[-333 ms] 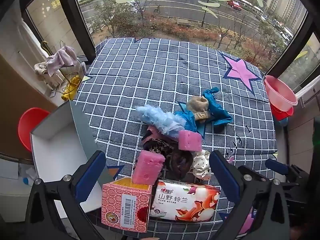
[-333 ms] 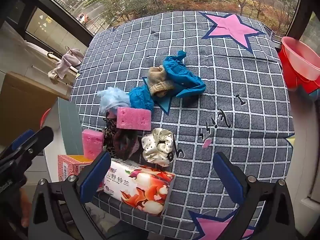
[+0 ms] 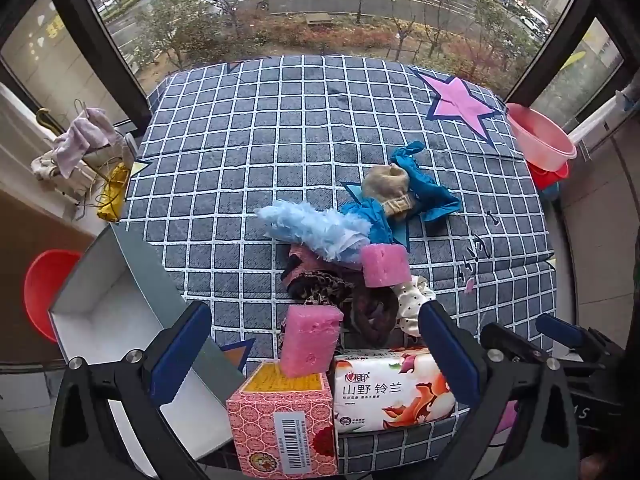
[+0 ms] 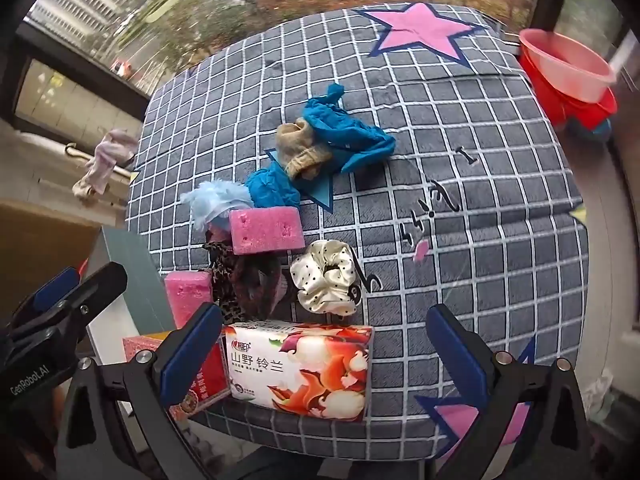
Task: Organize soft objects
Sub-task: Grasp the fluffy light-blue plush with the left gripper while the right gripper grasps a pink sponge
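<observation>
We hold the left gripper (image 3: 314,346) w/ its jaws wide apart, nothing between the pads; it hangs over the near edge of the checked blanket (image 3: 280,128), above a pink patterned box (image 3: 286,420) and a tissue pack (image 3: 394,392) that sit side by side, touching; a pink sponge (image 3: 310,340) stands upright, leaning on the box's far top edge; our right gripper (image 4: 324,346) is likewise spread wide and empty, tilted steeply down over the same tissue pack (image 4: 304,364); the soft things lie heaped just beyond the pack, approx. mid-blanket: a second pink sponge (image 4: 266,230) rests on top of a leopard-print scrunchie (image 4: 224,276) and a dark scrunchie (image 4: 256,284), w/ a cream dotted scrunchie (image 4: 324,282) just beside them to the right; further back we see a pale blue feathery piece (image 4: 214,202), crumpled blue cloth (image 4: 344,136) and a tan sock (image 4: 300,148) lying on it; an open white box (image 3: 116,320) sits at the blanket's left edge, its grey lid propped up; in the right wrist view the left gripper shows at lower left beside that box; pink and red basins (image 4: 568,68) are stacked off the blanket's far right corner.
</observation>
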The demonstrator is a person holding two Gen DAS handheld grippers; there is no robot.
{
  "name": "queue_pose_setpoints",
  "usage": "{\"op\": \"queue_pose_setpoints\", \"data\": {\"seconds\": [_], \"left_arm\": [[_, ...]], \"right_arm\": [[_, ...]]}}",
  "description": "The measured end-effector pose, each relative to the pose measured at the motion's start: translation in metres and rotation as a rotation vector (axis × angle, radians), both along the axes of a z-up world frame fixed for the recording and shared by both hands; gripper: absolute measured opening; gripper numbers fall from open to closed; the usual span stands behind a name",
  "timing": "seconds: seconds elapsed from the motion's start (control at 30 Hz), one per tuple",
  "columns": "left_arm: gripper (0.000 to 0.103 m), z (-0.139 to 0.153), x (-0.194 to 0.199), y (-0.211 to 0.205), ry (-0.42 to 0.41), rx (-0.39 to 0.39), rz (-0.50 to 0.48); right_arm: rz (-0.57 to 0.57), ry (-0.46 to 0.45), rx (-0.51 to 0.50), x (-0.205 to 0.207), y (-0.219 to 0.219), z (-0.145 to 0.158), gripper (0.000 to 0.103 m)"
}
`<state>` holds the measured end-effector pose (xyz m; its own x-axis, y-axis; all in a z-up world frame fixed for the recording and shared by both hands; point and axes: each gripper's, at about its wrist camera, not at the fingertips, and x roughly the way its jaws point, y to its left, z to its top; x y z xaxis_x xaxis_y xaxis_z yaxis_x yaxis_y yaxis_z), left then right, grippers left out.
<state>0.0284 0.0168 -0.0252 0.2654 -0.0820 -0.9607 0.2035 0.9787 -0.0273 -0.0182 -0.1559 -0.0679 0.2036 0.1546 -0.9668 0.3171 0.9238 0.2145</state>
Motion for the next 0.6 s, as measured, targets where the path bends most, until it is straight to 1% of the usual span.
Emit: {"op": "queue_pose_setpoints", "data": {"seconds": [0.1,0.3,0.47,0.6], "left_arm": [[0.103,-0.002,0.004,0.009,0.01,-0.012,-0.003],[0.103,-0.007,0.01,0.025,0.039,-0.044,0.005],[0.103,-0.013,0.017,0.034,0.082,-0.086,0.032],[0.103,-0.019,0.027,0.038,0.126,-0.12,0.034]], "right_arm": [[-0.046,0.017,0.01,-0.002,0.009,0.0,0.103],[-0.045,0.034,-0.018,0.005,0.022,0.003,0.103],[-0.021,0.049,-0.042,0.012,0.029,0.004,0.103],[-0.016,0.067,-0.036,0.016,0.029,-0.002,0.103]]}}
